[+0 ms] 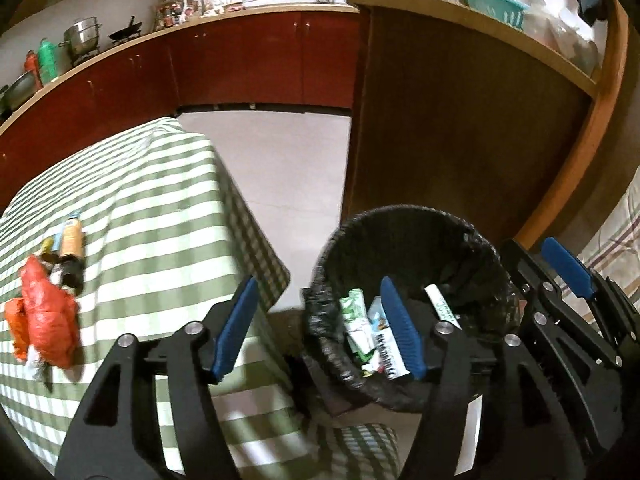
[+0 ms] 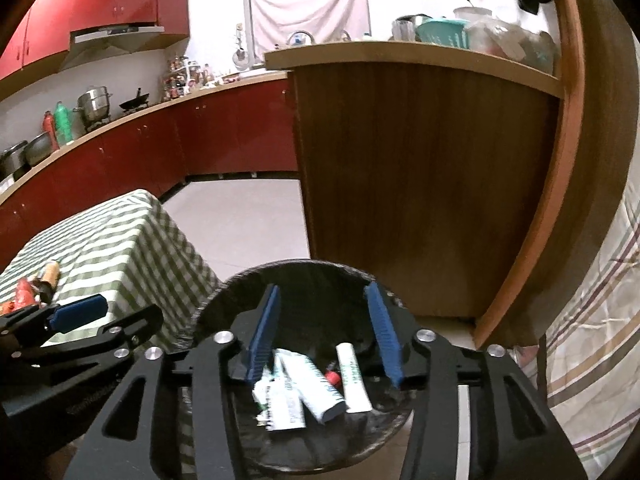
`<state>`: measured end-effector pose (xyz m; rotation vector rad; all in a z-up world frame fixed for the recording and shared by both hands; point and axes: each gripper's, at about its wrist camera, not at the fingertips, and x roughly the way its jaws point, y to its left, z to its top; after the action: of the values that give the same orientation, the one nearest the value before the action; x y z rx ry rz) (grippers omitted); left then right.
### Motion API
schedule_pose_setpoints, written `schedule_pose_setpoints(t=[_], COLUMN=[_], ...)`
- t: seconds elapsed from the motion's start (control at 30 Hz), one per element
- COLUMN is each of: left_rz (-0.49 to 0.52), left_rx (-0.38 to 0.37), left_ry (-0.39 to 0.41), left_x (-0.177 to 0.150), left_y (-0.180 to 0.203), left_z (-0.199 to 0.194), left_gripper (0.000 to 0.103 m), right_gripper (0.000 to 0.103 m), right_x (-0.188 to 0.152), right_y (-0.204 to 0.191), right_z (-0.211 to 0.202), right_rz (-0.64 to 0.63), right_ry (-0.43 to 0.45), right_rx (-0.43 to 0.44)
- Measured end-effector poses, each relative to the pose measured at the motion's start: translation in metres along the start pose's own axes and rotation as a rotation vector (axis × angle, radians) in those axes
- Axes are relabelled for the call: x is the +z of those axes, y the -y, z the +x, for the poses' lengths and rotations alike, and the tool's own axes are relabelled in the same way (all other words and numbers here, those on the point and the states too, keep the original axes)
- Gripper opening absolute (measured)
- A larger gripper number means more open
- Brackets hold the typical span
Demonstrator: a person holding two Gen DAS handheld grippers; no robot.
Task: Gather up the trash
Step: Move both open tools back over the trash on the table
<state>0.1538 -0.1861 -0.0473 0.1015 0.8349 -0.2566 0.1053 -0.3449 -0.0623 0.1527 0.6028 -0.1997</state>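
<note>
Warm indoor light fills the kitchen, and the far white curtained window (image 2: 308,12) and pale tiled floor (image 1: 280,160) wash out to glare. Both fisheye views bow the long wooden countertop edge (image 1: 100,56) and go black at the corners. The green-and-white checked tablecloth (image 1: 152,216) smears with motion blur; the black-lined round bin's (image 2: 224,292) inside sits in shadow

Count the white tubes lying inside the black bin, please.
3, as the right wrist view shows: one crumpled at left, one in the middle, one at right. More may hide beneath.

Tubes (image 2: 304,392) in bin (image 2: 224,292); table (image 1: 160,208) leftward
</note>
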Motion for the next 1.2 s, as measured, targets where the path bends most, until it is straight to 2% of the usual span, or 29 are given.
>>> schedule_pose_setpoints(t=[0.07, 0.23, 0.5, 0.8, 0.93, 1.2], left_rz=[-0.010, -0.050, -0.139, -0.214, -0.250, -0.301], left_rx=[0.025, 0.091, 0.227, 0.396, 0.440, 0.458], left_ry=[0.010, 0.021, 0.042, 0.050, 0.034, 0.021], left_x=[-0.004, -0.013, -0.036, -0.070, -0.081, -0.093], left_y=[-0.015, -0.060, -0.143, -0.227, -0.255, -0.292], left_z=[-0.009, -0.031, -0.074, -0.111, -0.116, -0.122], left_gripper=[0.065, 0.068, 0.070, 0.076, 0.076, 0.076], right_gripper=[0.059, 0.069, 0.071, 0.071, 0.071, 0.071], right_x=[0.001, 0.001, -0.002, -0.013, -0.017, -0.018], right_y=[-0.011, -0.043, -0.118, -0.199, -0.228, -0.268], right_z=[-0.003, -0.012, -0.020, -0.025, -0.021, -0.019], right_rz=[-0.010, -0.041, -0.113, -0.203, -0.242, -0.314], right_ry=[0.004, 0.027, 0.006, -0.034, -0.073, -0.109], right_rx=[0.026, 0.069, 0.230, 0.365, 0.399, 0.415])
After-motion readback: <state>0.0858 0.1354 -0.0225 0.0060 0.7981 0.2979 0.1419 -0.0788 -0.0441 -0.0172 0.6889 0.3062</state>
